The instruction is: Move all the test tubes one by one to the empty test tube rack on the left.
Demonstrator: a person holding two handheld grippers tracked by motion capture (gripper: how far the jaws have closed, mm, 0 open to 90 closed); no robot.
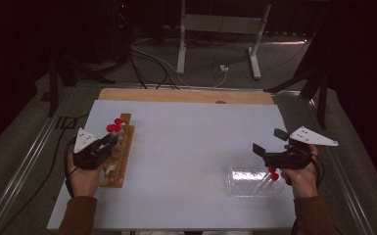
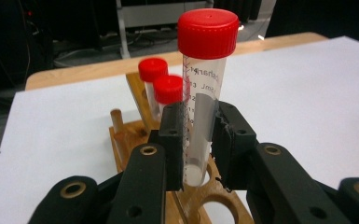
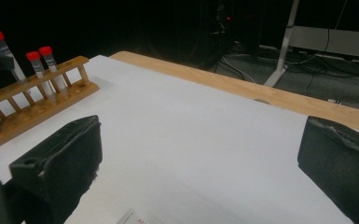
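Observation:
My left gripper (image 2: 198, 135) is shut on a clear test tube (image 2: 200, 112) with a red cap. It holds the tube upright over the wooden rack (image 2: 129, 133), and the tube's lower end sits in one of the rack's holes. Two more red-capped tubes (image 2: 161, 81) stand in the rack just beyond it. In the high view the left gripper (image 1: 108, 142) is over the rack (image 1: 120, 156) at the table's left. My right gripper (image 1: 268, 140) is open and holds nothing, just above a clear plastic container (image 1: 249, 181) with red-capped tubes (image 1: 273, 174) in it. Its jaws stand wide apart in the right gripper view (image 3: 205, 154).
A white board (image 1: 186, 147) covers the wooden table. The rack (image 3: 37, 107) with its tubes shows far left in the right gripper view. Beyond the table's far edge are a metal stand (image 1: 215, 24) and cables on the floor.

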